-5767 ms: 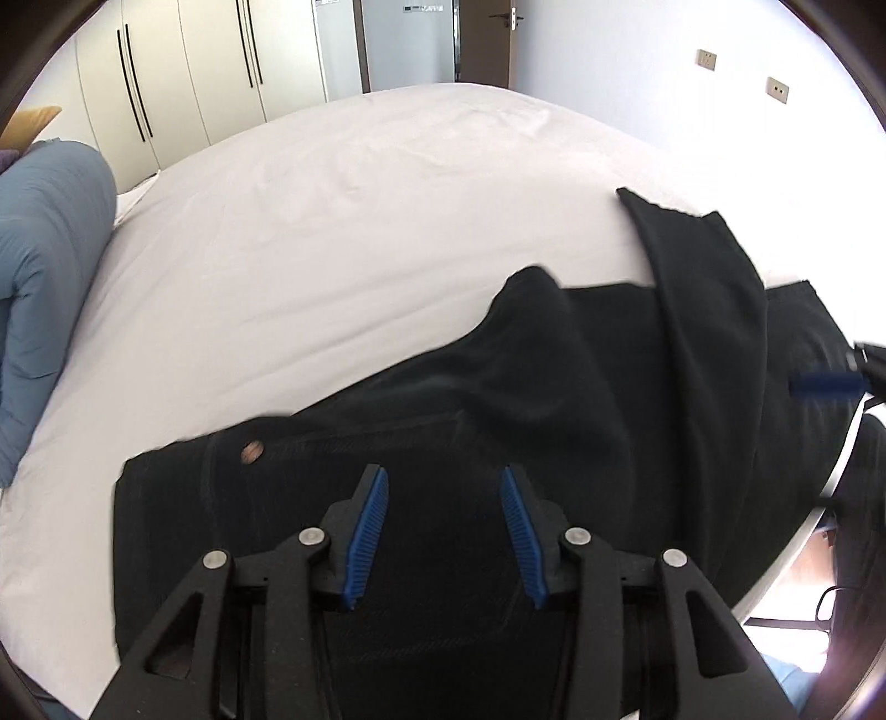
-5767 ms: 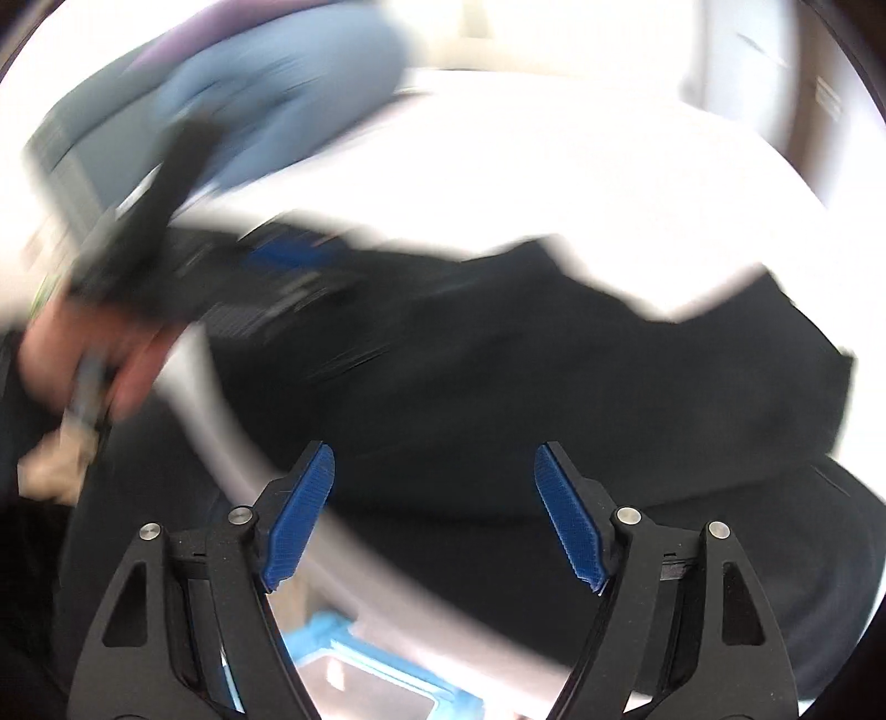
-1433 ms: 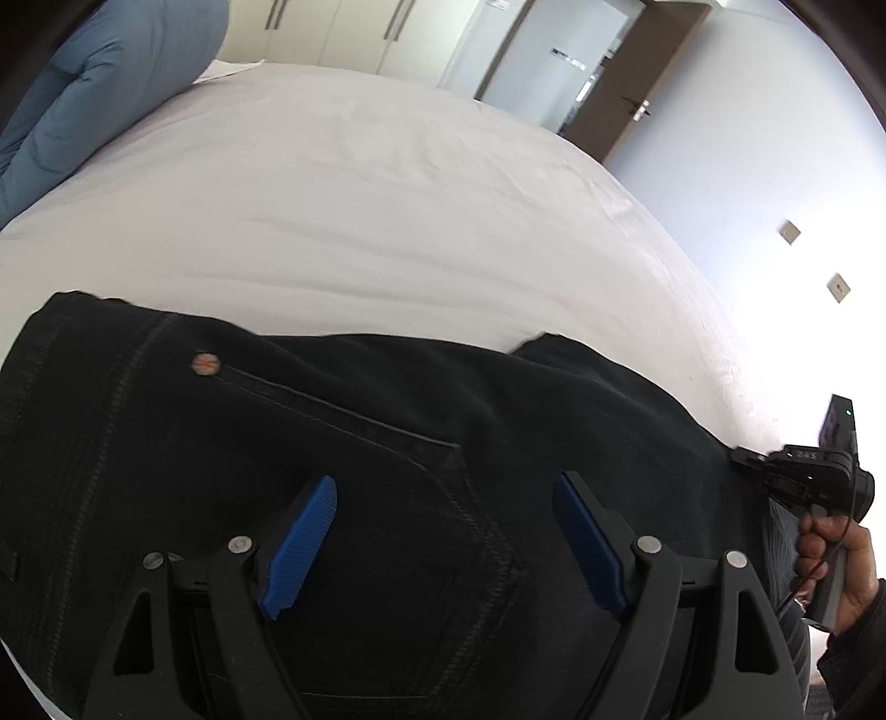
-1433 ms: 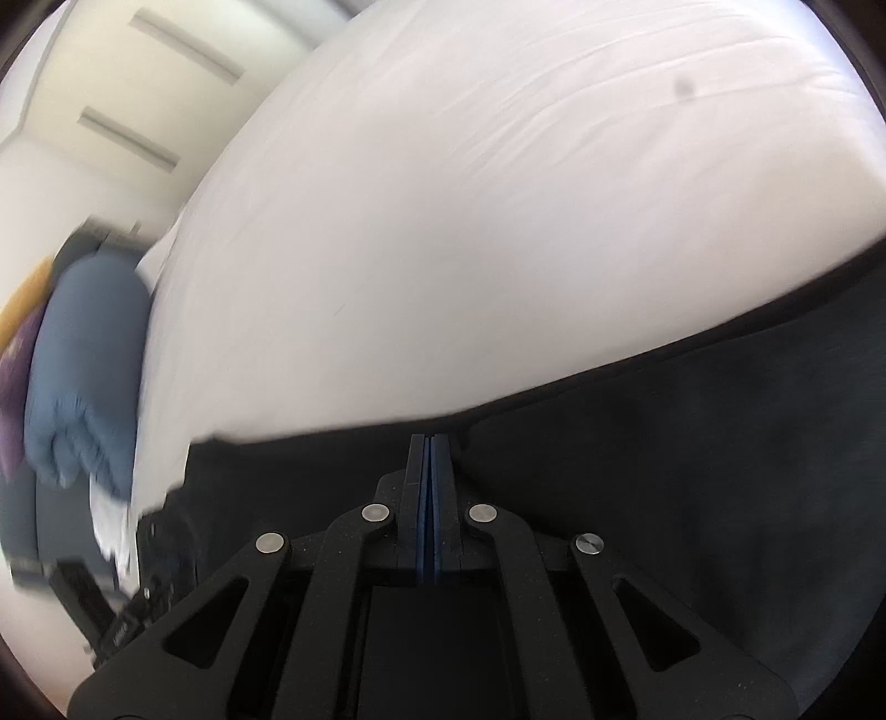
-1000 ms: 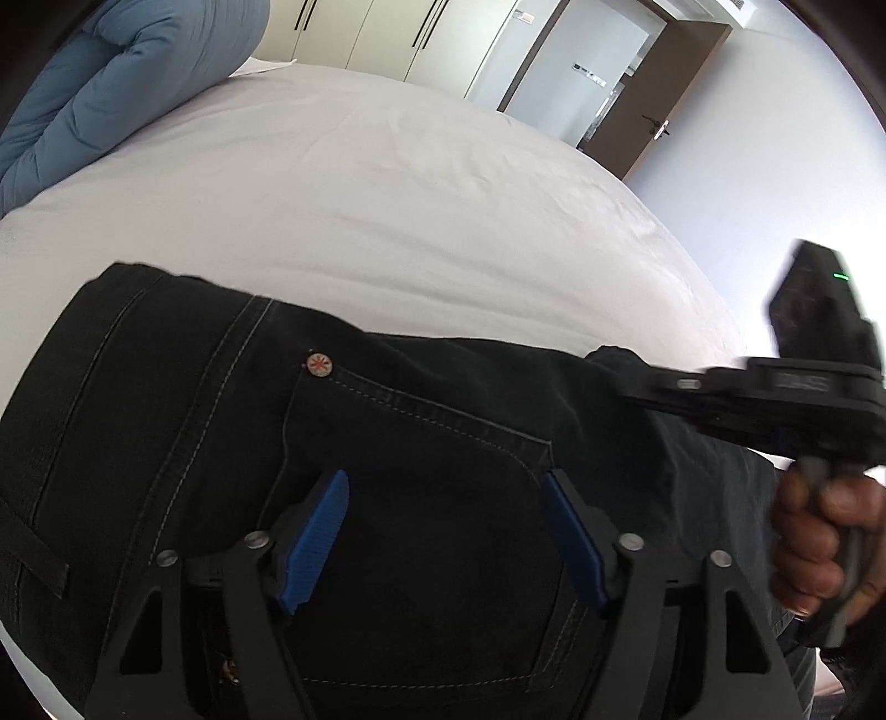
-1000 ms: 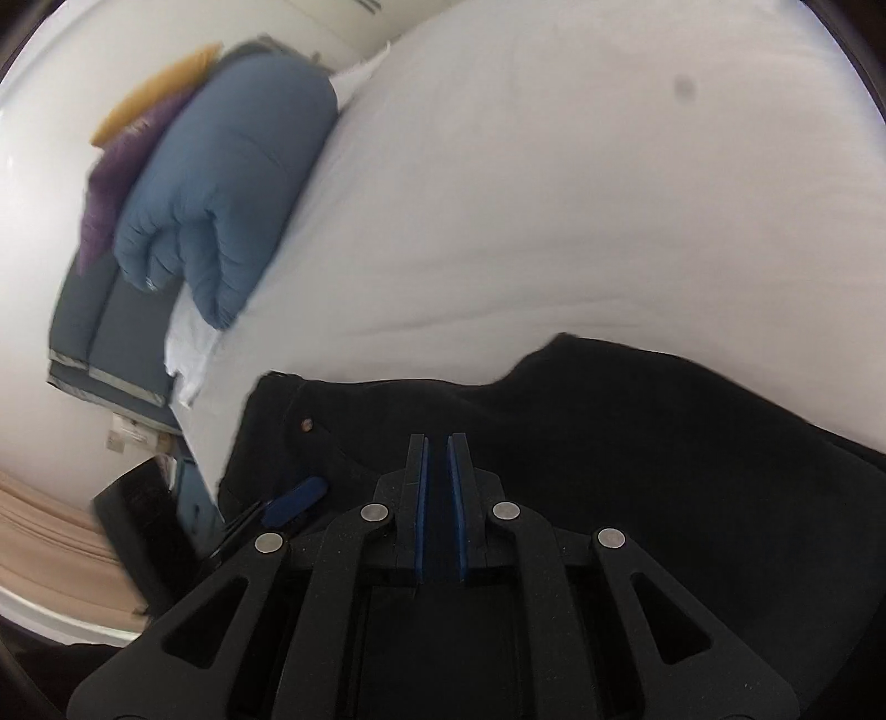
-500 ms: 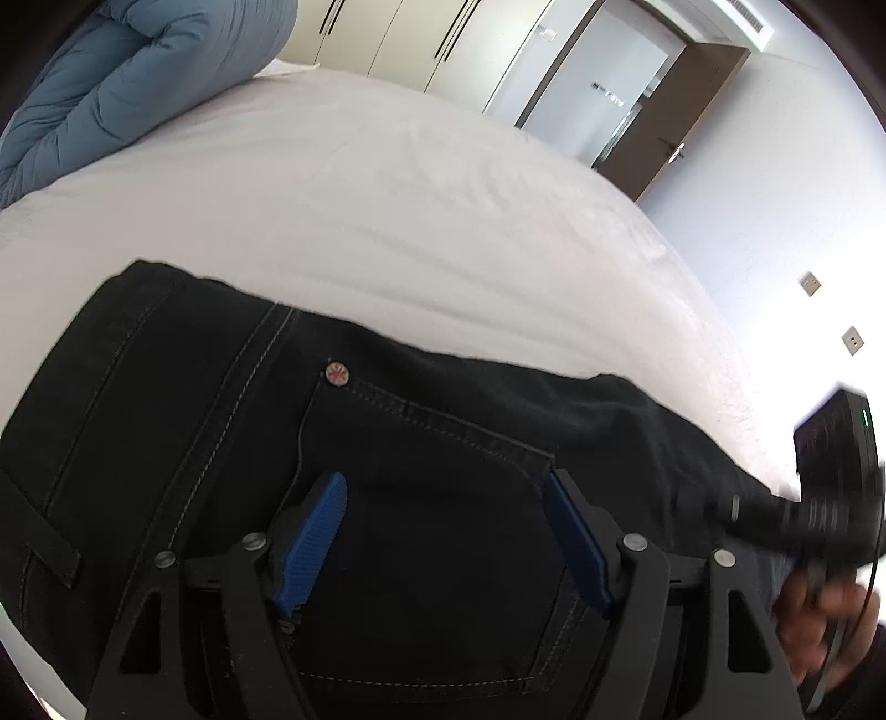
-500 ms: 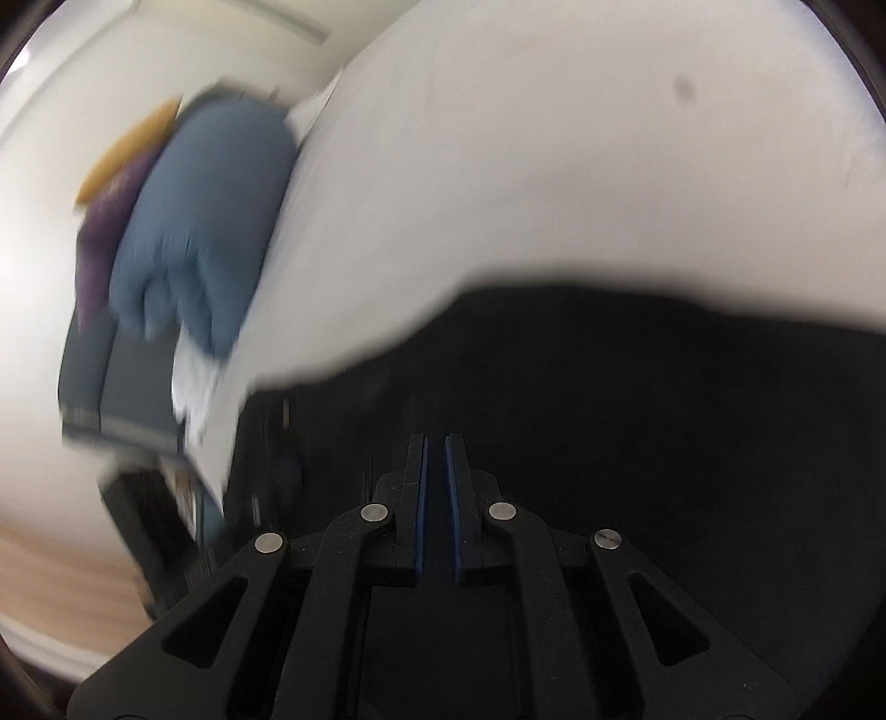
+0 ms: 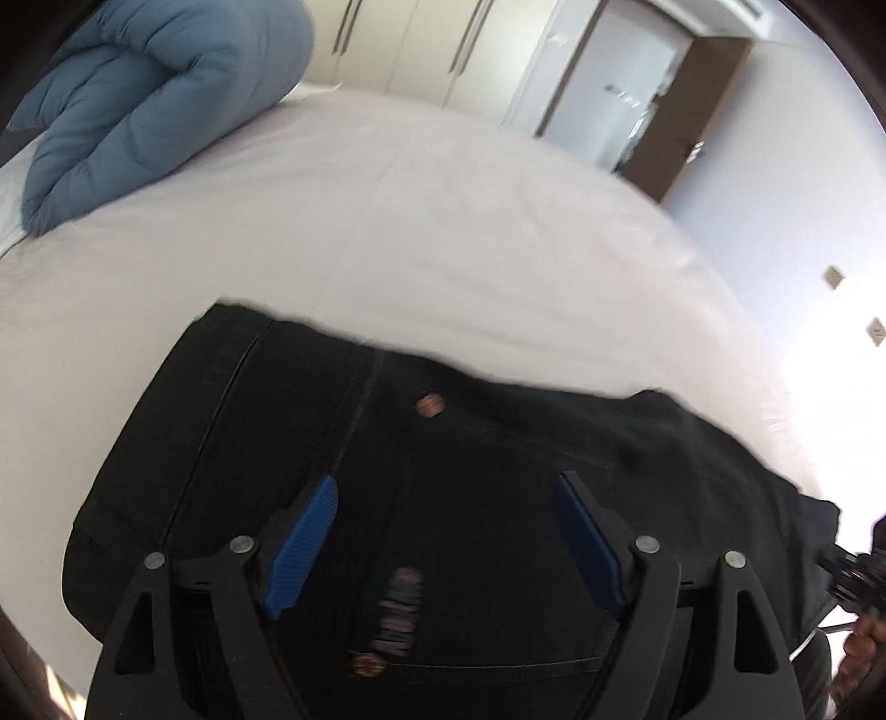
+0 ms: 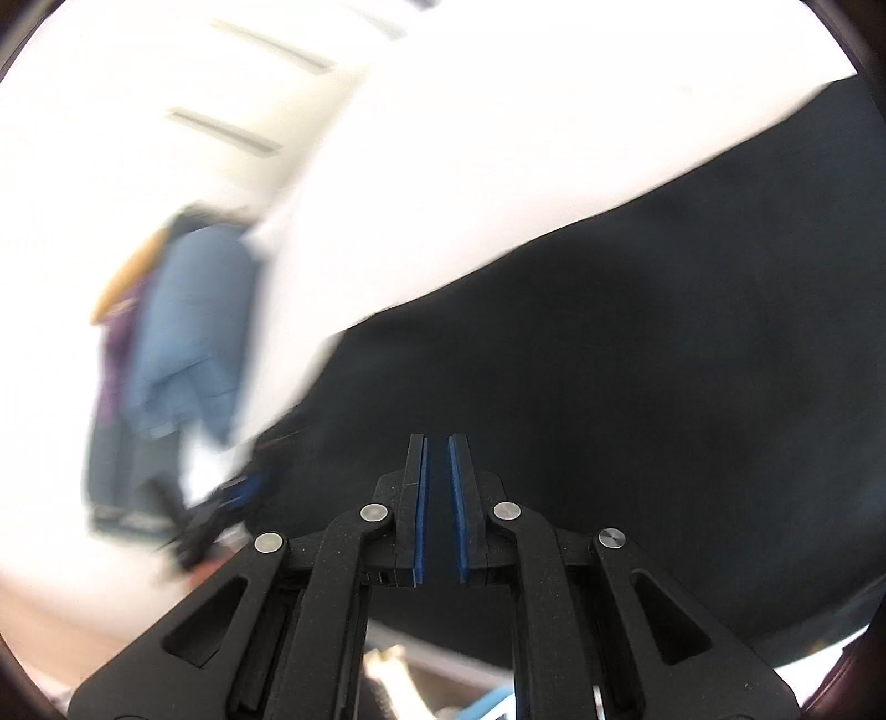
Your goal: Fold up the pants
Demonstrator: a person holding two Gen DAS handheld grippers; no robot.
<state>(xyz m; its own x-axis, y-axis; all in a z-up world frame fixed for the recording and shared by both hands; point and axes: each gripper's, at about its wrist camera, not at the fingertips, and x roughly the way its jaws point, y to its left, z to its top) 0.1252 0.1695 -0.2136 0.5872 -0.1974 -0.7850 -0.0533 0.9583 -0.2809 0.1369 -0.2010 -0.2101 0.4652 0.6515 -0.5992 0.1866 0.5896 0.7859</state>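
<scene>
Black jeans (image 9: 454, 476) lie folded along the near edge of a white bed (image 9: 387, 221), waistband end to the left, with a copper rivet (image 9: 428, 405) showing. My left gripper (image 9: 446, 498) is open and empty, hovering just above the back-pocket area. In the blurred right wrist view the jeans (image 10: 637, 310) fill the right side. My right gripper (image 10: 437, 443) is almost shut with a narrow gap between its pads, over the cloth; nothing shows between them.
A rolled blue duvet (image 9: 155, 105) lies at the bed's far left. Wardrobe doors (image 9: 421, 50) and a brown door (image 9: 703, 149) stand behind. The other gripper and hand (image 9: 858, 581) show at the right edge. The bed's near edge runs below the jeans.
My left gripper has shifted left toward the waistband and stays open. My right gripper released its hold, its pads parting slightly, and swung sideways over the jeans; its view is blurred.
</scene>
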